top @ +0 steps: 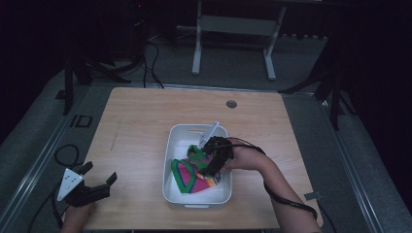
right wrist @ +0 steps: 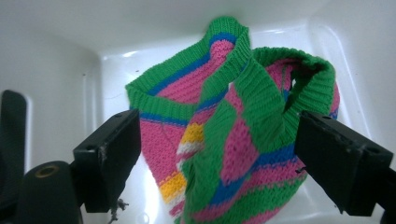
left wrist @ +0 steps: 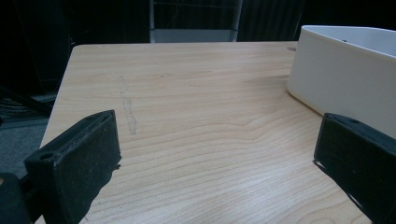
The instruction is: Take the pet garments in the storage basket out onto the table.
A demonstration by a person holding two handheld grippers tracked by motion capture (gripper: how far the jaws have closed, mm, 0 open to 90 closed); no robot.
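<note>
Table of light wood carries a white tub a little right of its middle, toward the near edge. Inside the tub lies a knitted piece in green, pink, blue and yellow stripes, crumpled on the floor of the tub.

I judge the knit to be light, soft and without any stiffness, so it will sag and fold when lifted, and it will not slip easily because the yarn is rough. The thick green ribbed border stands up in a fold and looks the best place to pinch.

The right gripper is down in the tub, at its right side. Its jaws stand wide apart on both sides of the raised fold and grip nothing; whether a jaw already brushes the cloth I cannot tell.

The left gripper waits at the near left corner of the table, jaws spread wide, holding nothing, well apart from the tub.
</note>
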